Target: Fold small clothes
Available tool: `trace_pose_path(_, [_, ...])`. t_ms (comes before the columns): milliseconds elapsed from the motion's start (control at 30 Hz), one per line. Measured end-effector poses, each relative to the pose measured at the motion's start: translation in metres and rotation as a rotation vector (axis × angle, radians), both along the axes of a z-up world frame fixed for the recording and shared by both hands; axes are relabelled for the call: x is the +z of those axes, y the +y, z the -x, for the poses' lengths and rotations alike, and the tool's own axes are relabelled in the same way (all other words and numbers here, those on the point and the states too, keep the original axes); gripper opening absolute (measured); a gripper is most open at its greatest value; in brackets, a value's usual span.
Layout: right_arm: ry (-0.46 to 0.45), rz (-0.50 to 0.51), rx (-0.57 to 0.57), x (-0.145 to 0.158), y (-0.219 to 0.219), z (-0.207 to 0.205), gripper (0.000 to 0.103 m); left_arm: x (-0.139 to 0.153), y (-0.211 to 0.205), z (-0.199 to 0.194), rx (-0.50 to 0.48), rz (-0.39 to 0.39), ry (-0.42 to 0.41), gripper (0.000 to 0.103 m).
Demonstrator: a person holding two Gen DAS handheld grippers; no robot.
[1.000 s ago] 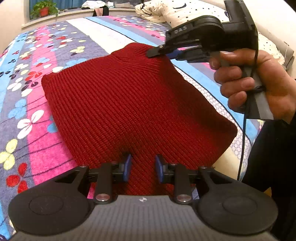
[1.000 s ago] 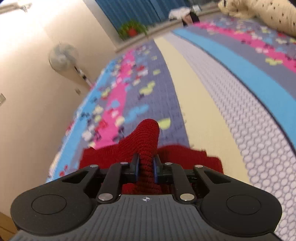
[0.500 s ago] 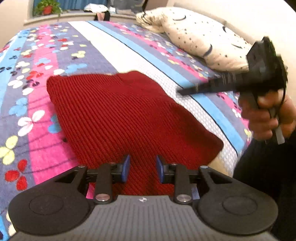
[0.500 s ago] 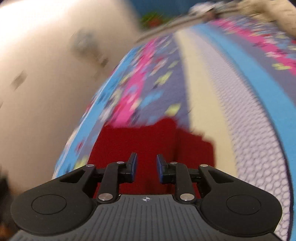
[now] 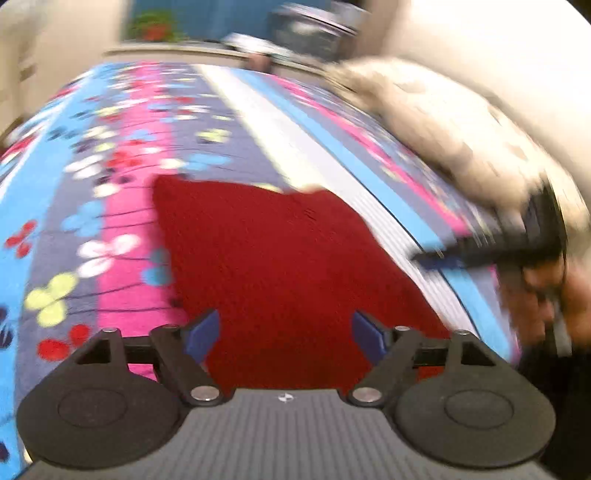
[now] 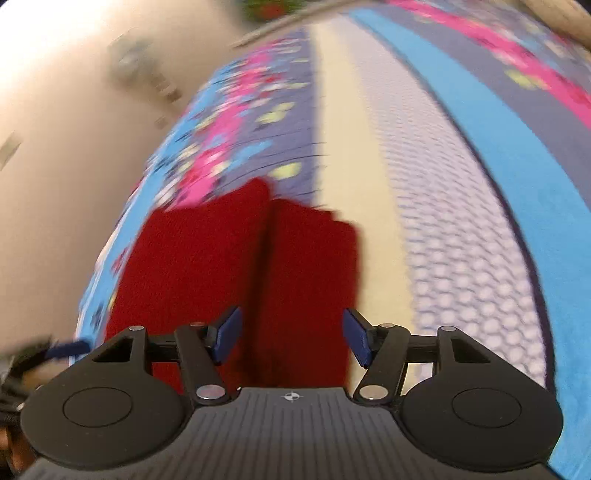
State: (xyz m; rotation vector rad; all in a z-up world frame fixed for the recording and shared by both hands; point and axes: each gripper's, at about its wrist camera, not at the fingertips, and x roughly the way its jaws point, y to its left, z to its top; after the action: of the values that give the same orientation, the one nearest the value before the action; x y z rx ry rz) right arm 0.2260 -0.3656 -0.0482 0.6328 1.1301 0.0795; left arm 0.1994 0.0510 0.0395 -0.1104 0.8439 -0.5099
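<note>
Jaws of the left gripper (image 5: 286, 334) stand wide and are opening, their blue pads (image 5: 202, 334) apart with nothing pinched; red knit shows between and beyond them, though whether the pads brush it cannot be told. The right gripper (image 6: 291, 338) is likewise opening, at a middling spread, its pads (image 6: 228, 338) clear on either side of the cloth with nothing gripped.

Just past both sets of jaws lies the red knitted garment (image 5: 280, 258), folded and flat on the striped, flowered bedspread (image 5: 110, 229). In the left wrist view it reads as a broad four-sided patch reaching up and away from the gripper, one corner toward the white stripe. In the right wrist view its long axis runs straight away from the camera, and a dark crease (image 6: 266, 266) down its length parts a wider left panel from a narrower right one.

Farther right in the left wrist view, blurred, a hand (image 5: 546, 295) holds the other gripper above the blue stripe, clear of the garment. Beyond lie a pale pillow (image 5: 443, 140) and, farthest off, a potted plant (image 5: 155, 27).
</note>
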Motion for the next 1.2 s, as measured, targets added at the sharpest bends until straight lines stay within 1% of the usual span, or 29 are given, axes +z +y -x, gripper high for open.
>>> trace_pose_path(33, [0.035,-0.014,-0.04,-0.01,-0.005,-0.003,0.063,-0.002,0.007,-0.008,0.058,0.029,0.026,0.086])
trace_pose_path(100, [0.105,-0.043,-0.071,-0.029,-0.011,-0.008,0.064,-0.012,0.017,-0.025,0.14,0.086,0.102,0.09])
trace_pose_path(133, [0.135,-0.062,-0.061,-0.039,-0.009,-0.013,0.064,-0.017,0.019,-0.032,0.163,0.103,0.14,0.092])
trace_pose_path(167, [0.153,-0.071,-0.037,-0.043,-0.005,-0.011,0.067,-0.024,0.021,-0.039,0.183,0.121,0.18,0.093])
trace_pose_path(200, [0.168,-0.065,-0.001,-0.049,0.002,-0.016,0.073,-0.031,0.023,-0.045,0.196,0.137,0.216,0.094])
trace_pose_path(233, [0.16,-0.04,0.038,-0.051,0.009,-0.021,0.076,-0.039,0.023,-0.052,0.206,0.159,0.263,0.094])
trace_pose_path(300, [0.143,-0.011,0.071,-0.049,0.016,-0.028,0.078,-0.055,0.026,-0.064,0.219,0.226,0.339,0.099])
trace_pose_path(400, [0.139,-0.046,0.054,-0.055,0.014,-0.032,0.079,-0.076,0.03,-0.08,0.224,0.315,0.422,0.099])
trace_pose_path(433, [0.129,-0.039,0.063,-0.052,0.016,-0.031,0.078,-0.081,0.029,-0.086,0.221,0.333,0.436,0.099])
trace_pose_path(467, [0.116,-0.033,0.073,-0.053,0.017,-0.031,0.074,-0.086,0.027,-0.092,0.214,0.352,0.45,0.099])
trace_pose_path(500, [0.104,-0.04,0.082,-0.052,0.017,-0.031,0.062,-0.092,0.025,-0.097,0.204,0.369,0.457,0.099])
trace_pose_path(533, [0.093,-0.071,0.088,-0.051,0.018,-0.03,0.054,-0.098,0.024,-0.104,0.198,0.381,0.462,0.099])
trace_pose_path(567, [0.09,-0.08,0.086,-0.051,0.02,-0.033,0.052,-0.102,0.021,-0.109,0.192,0.391,0.458,0.099])
trace_pose_path(667, [0.096,-0.104,0.082,-0.057,0.018,-0.034,0.049,-0.107,0.015,-0.118,0.181,0.392,0.437,0.099])
trace_pose_path(733, [0.1,-0.134,0.074,-0.06,0.016,-0.035,0.047,-0.107,0.013,-0.121,0.185,0.386,0.433,0.095])
trace_pose_path(767, [0.095,-0.145,0.076,-0.06,0.017,-0.034,0.042,-0.104,0.012,-0.12,0.186,0.376,0.424,0.09])
trace_pose_path(800, [0.083,-0.164,0.08,-0.061,0.017,-0.036,0.036,-0.101,0.01,-0.12,0.186,0.357,0.41,0.085])
trace_pose_path(833, [0.066,-0.173,0.084,-0.06,0.018,-0.037,0.034,-0.097,0.008,-0.12,0.181,0.334,0.395,0.083])
trace_pose_path(900, [0.03,-0.165,0.093,-0.058,0.022,-0.04,0.029,-0.081,0.0,-0.12,0.155,0.271,0.337,0.073])
trace_pose_path(933, [0.008,-0.158,0.093,-0.055,0.025,-0.041,0.029,-0.07,-0.004,-0.12,0.141,0.238,0.29,0.072])
trace_pose_path(1000, [-0.059,-0.164,0.079,-0.045,0.028,-0.046,0.027,-0.049,-0.009,-0.122,0.127,0.2,0.183,0.07])
trace_pose_path(1067, [-0.17,-0.182,0.058,-0.03,0.03,-0.053,0.027,-0.03,-0.01,-0.124,0.126,0.165,0.075,0.07])
trace_pose_path(1100, [-0.239,-0.174,0.056,-0.019,0.033,-0.056,0.027,-0.021,-0.008,-0.127,0.134,0.158,0.024,0.07])
trace_pose_path(1133, [-0.298,-0.166,0.061,-0.011,0.036,-0.06,0.027,-0.015,-0.005,-0.128,0.141,0.161,-0.016,0.07])
trace_pose_path(1200, [-0.427,-0.15,0.076,0.005,0.044,-0.066,0.027,-0.008,0.005,-0.136,0.166,0.2,-0.069,0.071])
